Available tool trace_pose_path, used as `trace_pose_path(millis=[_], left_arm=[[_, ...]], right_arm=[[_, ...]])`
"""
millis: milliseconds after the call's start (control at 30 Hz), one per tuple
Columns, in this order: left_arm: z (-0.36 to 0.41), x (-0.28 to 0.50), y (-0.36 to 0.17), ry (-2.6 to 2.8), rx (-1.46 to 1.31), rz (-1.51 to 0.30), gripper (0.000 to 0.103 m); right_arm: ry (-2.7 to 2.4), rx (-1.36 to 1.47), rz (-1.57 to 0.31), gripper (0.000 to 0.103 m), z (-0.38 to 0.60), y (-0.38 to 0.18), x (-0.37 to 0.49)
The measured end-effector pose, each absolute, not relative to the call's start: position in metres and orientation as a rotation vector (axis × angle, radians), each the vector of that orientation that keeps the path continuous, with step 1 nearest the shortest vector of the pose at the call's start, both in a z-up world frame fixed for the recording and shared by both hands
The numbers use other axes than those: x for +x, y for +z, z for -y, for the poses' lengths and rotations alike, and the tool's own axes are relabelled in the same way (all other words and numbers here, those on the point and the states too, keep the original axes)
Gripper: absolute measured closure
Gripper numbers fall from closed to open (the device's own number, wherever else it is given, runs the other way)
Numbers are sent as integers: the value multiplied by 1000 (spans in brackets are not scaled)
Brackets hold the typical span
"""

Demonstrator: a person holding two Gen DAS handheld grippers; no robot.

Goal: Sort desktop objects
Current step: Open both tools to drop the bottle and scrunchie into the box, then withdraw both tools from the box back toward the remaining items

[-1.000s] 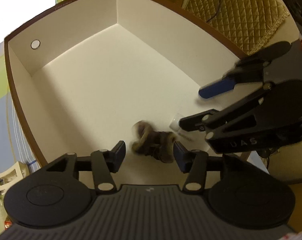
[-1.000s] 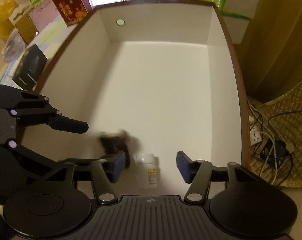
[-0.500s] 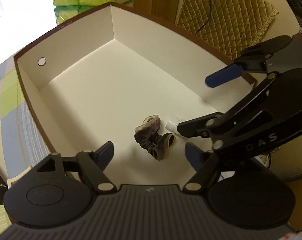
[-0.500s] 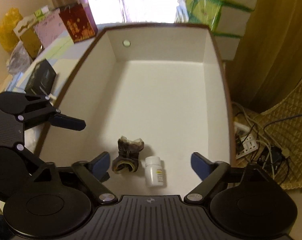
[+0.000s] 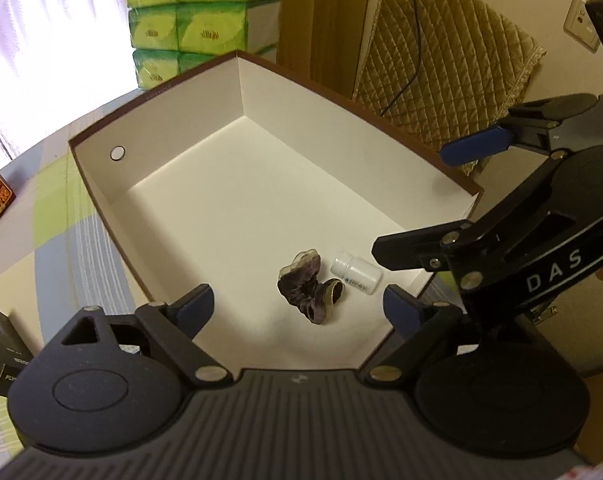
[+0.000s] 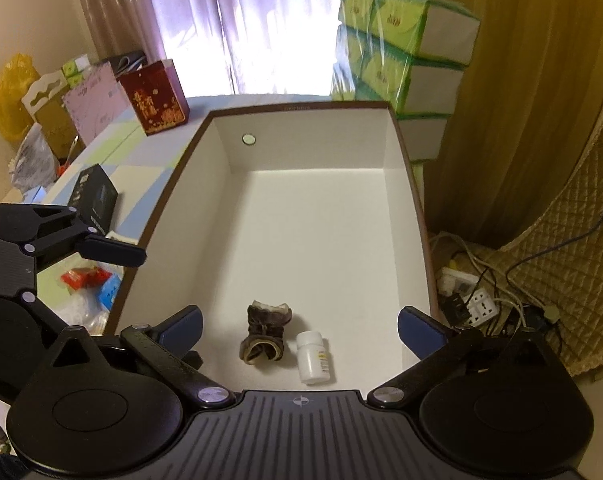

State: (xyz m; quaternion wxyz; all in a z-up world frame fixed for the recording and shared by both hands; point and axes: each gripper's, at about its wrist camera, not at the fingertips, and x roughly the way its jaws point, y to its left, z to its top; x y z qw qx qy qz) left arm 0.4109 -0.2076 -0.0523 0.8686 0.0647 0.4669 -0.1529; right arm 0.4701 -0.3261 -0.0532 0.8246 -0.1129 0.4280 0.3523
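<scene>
Two items are seen lying side by side on the white floor of an open box (image 6: 411, 216), near its front edge: a dark scrunchie (image 6: 266, 334) and a white bottle (image 6: 312, 356) on its side; both grippers are held above them, left gripper (image 5: 299, 306) and right gripper (image 6: 299, 330), jaws just opened wide, nothing gripped; green packs (image 6: 401, 40) are stacked behind.

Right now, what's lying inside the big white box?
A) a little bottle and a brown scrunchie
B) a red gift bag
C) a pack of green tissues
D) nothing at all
A: on the floor of the box a white pill bottle lies beside a brown scrunchie, near the front end.
</scene>
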Motion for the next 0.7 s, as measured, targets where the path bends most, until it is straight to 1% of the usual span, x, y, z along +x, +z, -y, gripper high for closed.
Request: trace_pose_path(millis=[400,700], left_arm=[[184,383,-29,-297,127,-938,10],[161,356,-15,-289,116,-909,9]], right_arm=[[731,-189,-855,2,326,-30,431],[713,-167,-839,2,318,-22,402]])
